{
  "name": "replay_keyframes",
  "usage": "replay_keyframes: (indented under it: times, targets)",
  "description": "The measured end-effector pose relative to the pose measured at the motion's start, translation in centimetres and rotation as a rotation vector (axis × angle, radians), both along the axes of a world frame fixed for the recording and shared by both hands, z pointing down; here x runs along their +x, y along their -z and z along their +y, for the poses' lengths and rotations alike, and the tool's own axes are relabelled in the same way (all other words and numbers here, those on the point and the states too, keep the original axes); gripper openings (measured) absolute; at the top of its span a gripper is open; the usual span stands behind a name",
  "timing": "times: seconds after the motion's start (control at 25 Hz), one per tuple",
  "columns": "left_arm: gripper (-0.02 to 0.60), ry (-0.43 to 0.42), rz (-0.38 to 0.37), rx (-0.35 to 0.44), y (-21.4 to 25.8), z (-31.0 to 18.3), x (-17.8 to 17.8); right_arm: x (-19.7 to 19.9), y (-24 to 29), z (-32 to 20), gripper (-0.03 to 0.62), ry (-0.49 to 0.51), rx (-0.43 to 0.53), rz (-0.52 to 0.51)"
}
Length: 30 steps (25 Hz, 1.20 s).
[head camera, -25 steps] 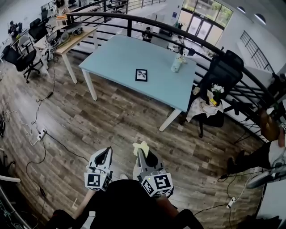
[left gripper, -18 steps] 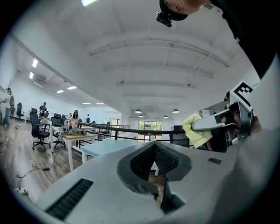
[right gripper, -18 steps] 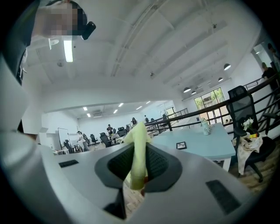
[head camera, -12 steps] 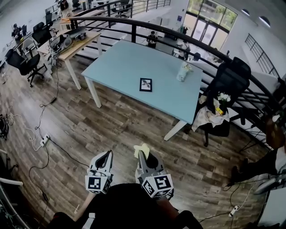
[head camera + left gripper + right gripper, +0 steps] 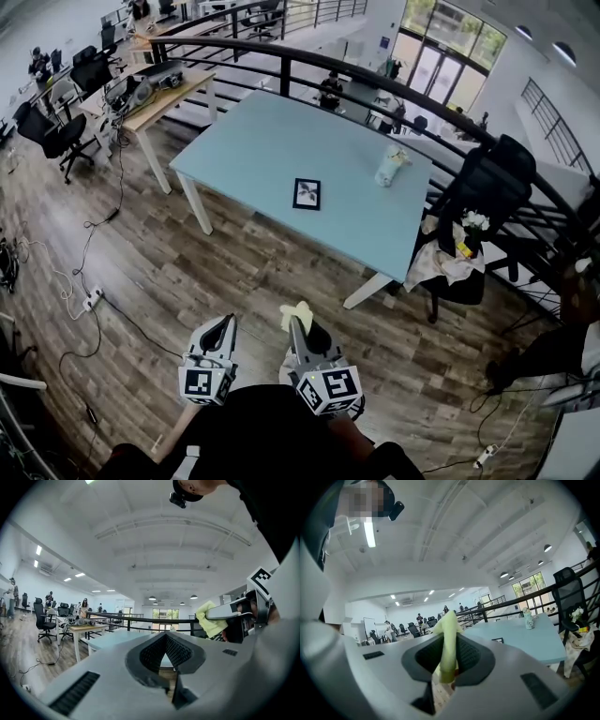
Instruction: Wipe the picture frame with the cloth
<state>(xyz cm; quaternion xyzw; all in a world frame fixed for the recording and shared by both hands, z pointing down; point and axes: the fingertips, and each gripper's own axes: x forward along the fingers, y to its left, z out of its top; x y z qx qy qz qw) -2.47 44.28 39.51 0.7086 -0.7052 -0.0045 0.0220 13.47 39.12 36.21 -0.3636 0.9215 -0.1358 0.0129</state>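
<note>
The counter point(image 5: 253, 141) with the picture frame point(image 5: 307, 193) has drawn nearer, so I'm approaching and wiping hasn't begun. My right tool point(image 5: 298, 322) pinches the yellow cloth point(image 5: 449, 644). My left tool point(image 5: 222, 323) is closed, empty.

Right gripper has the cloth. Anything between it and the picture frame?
Nothing visible. Only bare floor lies between the right gripper, shut on the cloth, and the table; the picture frame lies alone there, the bottle well off to its right.
</note>
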Motion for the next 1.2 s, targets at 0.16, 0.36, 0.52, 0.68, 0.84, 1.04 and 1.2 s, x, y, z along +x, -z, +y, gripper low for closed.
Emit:
replay_keyframes:
  times: [0.16,0.36,0.52,0.68,0.84,1.04,1.2]
  targets:
    - [-0.003,0.015,-0.006,0.007,0.4,-2.9,0.4,0.5,0.1,-3.2,0.058,0.010,0.009,0.003]
    - [-0.003,0.047,-0.023,0.015,0.6,-6.1,0.8,0.7,0.2,-6.9,0.058,0.041,0.019,0.004]
    - [-0.003,0.073,-0.023,0.025,0.7,-8.4,1.4,1.1,0.2,-9.4,0.058,0.069,0.027,0.000]
    - [-0.003,0.079,-0.029,0.018,0.0,-10.7,2.2,1.8,0.0,-12.1,0.058,0.081,0.028,-0.005]
    - [-0.003,0.097,-0.018,0.014,0.2,-12.5,2.7,2.1,-0.3,-14.0,0.058,0.089,0.026,-0.003]
    - [-0.003,0.105,-0.020,0.009,0.1,-13.9,2.8,2.2,-0.4,-15.2,0.058,0.102,0.025,-0.004]
    - [-0.003,0.106,-0.014,0.012,-0.1,-15.2,3.0,2.5,-0.6,-16.5,0.058,0.099,0.016,-0.009]
